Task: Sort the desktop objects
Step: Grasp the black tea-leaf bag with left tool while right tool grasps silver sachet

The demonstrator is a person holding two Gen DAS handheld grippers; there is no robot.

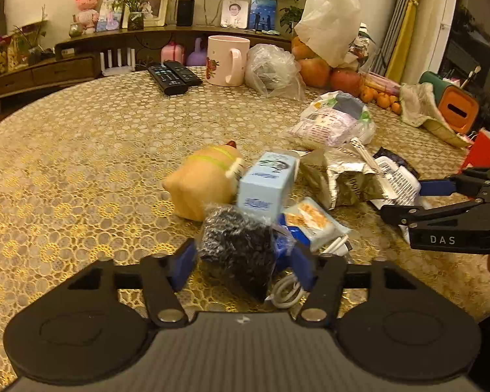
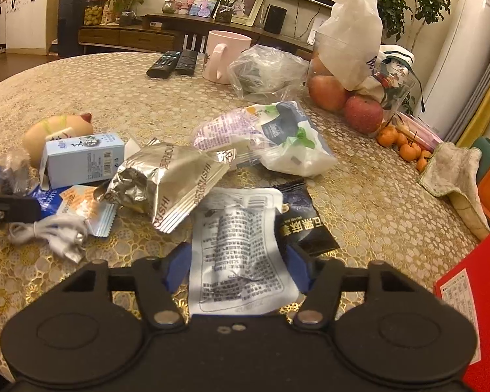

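Observation:
In the left wrist view my left gripper [image 1: 241,263] is closed on a dark crinkled bag [image 1: 238,248], its blue fingers [image 1: 184,261] pressing both sides. Past it lie a light blue box [image 1: 266,183], a peach plush toy [image 1: 202,179], a small orange-and-white packet [image 1: 312,220] and a white cable [image 1: 287,289]. In the right wrist view my right gripper [image 2: 236,269] holds a white printed sachet [image 2: 238,254] between its blue fingers [image 2: 176,266]. A black packet [image 2: 302,222] and a silver foil bag [image 2: 170,179] lie just beyond. The right gripper also shows in the left wrist view [image 1: 405,201].
On the gold lace tablecloth [image 1: 81,163]: two remotes [image 1: 174,76], a pink mug [image 1: 227,60], clear plastic bags [image 1: 272,68], apples [image 2: 362,114], small oranges [image 2: 401,145], a white-and-purple pouch [image 2: 268,137], a cloth [image 2: 454,176] and a red box [image 2: 473,300] at right.

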